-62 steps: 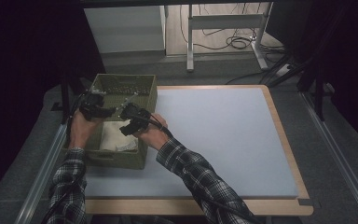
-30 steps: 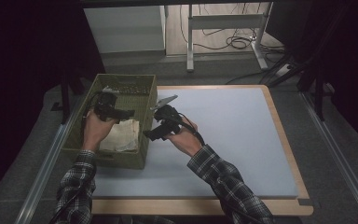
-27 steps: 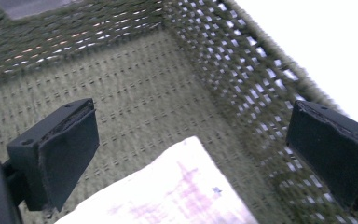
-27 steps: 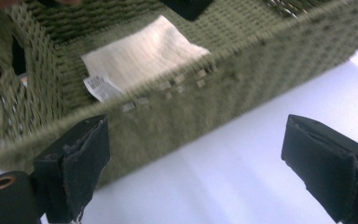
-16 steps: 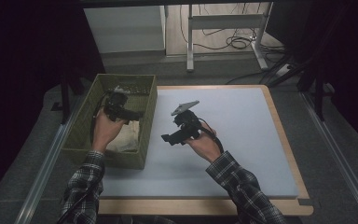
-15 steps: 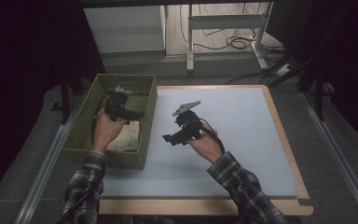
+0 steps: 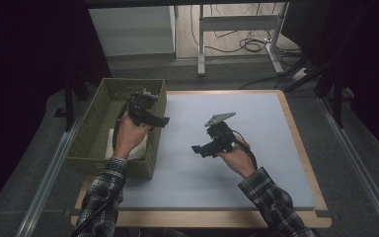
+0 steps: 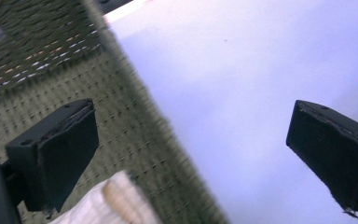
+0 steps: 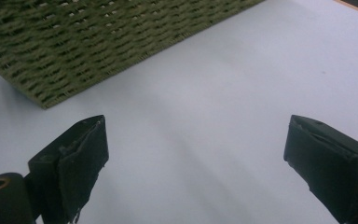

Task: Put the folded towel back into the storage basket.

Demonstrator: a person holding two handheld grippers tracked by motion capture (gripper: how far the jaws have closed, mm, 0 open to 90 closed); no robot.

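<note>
A green woven basket [image 7: 91, 143] stands at the left edge of the white table mat [image 7: 256, 128]. Folded white cloth [image 7: 137, 148] lies inside it, also seen as cloth [image 8: 103, 205] below my left jaws. My left gripper [image 7: 159, 120] hovers over the basket's right rim, open, with the rim [image 8: 144, 107] running between its jaws. My right gripper [image 7: 201, 149] hangs open above the middle of the mat with nothing between its jaws; the basket's wall [image 9: 88, 42] lies ahead of it.
The mat sits on a wooden table [image 7: 306, 148] with a raised edge. Beyond the far edge stand a white cabinet [image 7: 131, 29] and a metal table frame [image 7: 237, 24] with cables on the floor. Dark carpet surrounds the table.
My right gripper has left the basket and moved right, out over the middle of the mat. My left gripper shifted right from inside the basket to above its right rim.
</note>
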